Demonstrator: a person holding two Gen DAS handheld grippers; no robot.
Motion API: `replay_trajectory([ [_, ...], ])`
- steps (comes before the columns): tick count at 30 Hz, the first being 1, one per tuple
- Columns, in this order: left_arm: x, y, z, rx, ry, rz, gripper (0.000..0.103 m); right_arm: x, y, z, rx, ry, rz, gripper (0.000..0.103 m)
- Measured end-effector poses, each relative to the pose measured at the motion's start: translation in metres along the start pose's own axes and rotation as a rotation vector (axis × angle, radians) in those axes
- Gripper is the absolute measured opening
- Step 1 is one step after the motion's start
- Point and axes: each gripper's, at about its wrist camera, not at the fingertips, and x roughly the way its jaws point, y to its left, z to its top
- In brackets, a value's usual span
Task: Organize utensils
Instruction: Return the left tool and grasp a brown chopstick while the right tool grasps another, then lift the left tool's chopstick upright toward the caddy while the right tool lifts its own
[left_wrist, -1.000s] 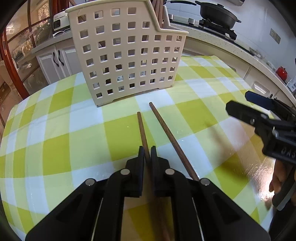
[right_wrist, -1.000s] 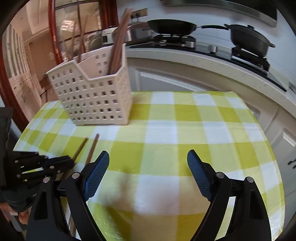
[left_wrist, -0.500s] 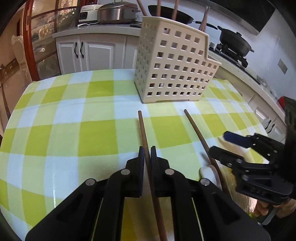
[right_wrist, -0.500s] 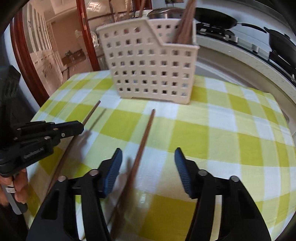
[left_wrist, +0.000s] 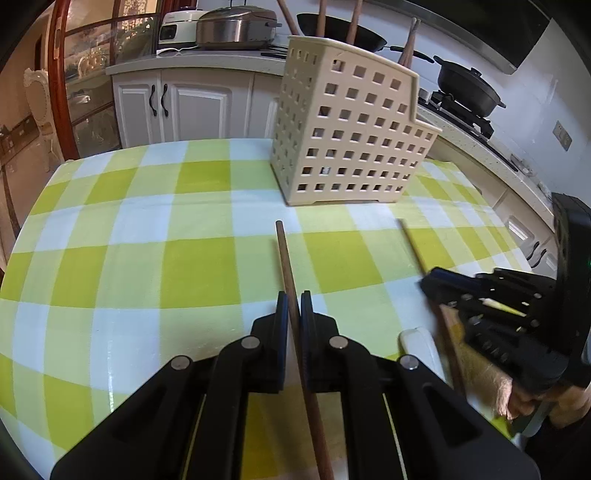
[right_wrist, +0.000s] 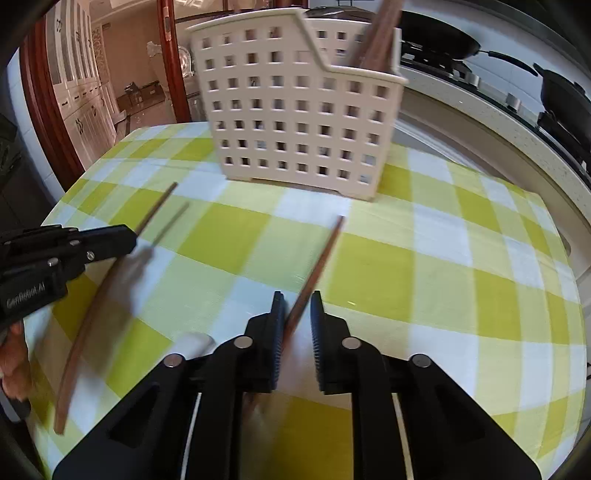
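Note:
A cream perforated utensil basket (left_wrist: 351, 136) stands on the checked table, with wooden utensil handles sticking out of it; it also shows in the right wrist view (right_wrist: 295, 110). My left gripper (left_wrist: 293, 299) is shut on a brown chopstick (left_wrist: 286, 262) and holds it above the cloth, pointing toward the basket. My right gripper (right_wrist: 297, 299) has its jaws narrowly apart around a second chopstick (right_wrist: 321, 254), which lies along the left pad. The left gripper (right_wrist: 122, 236) with its chopstick (right_wrist: 107, 280) shows at the left of the right wrist view.
A green, yellow and white checked tablecloth (left_wrist: 147, 258) covers the table. A white object (left_wrist: 421, 343) lies near the table's front edge. Behind are white cabinets (left_wrist: 184, 107), a rice cooker (left_wrist: 236, 29) and a stove with black pans (left_wrist: 469, 92).
The right gripper has narrowed around the second chopstick. The left gripper has drawn back from the basket with its chopstick held off the cloth.

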Motion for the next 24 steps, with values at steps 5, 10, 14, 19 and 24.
replay_trajectory([
  [5,0.006,0.000,-0.001,0.020,0.017,0.041,0.007,-0.005,-0.022,-0.005,0.030,0.004,-0.010,0.011],
  [10,0.010,-0.006,-0.003,0.065,0.027,0.103,0.020,-0.006,-0.027,-0.008,0.034,0.006,-0.026,0.011],
  [14,0.013,-0.010,-0.007,0.094,0.039,0.144,0.020,-0.006,-0.025,-0.009,0.028,0.001,-0.074,0.022],
  [19,0.015,-0.014,-0.010,0.121,0.040,0.169,0.020,-0.006,-0.037,-0.011,0.069,0.001,-0.101,0.045],
  [24,0.015,-0.015,-0.010,0.127,0.036,0.168,0.008,-0.006,-0.031,-0.010,0.043,-0.011,-0.068,0.025],
])
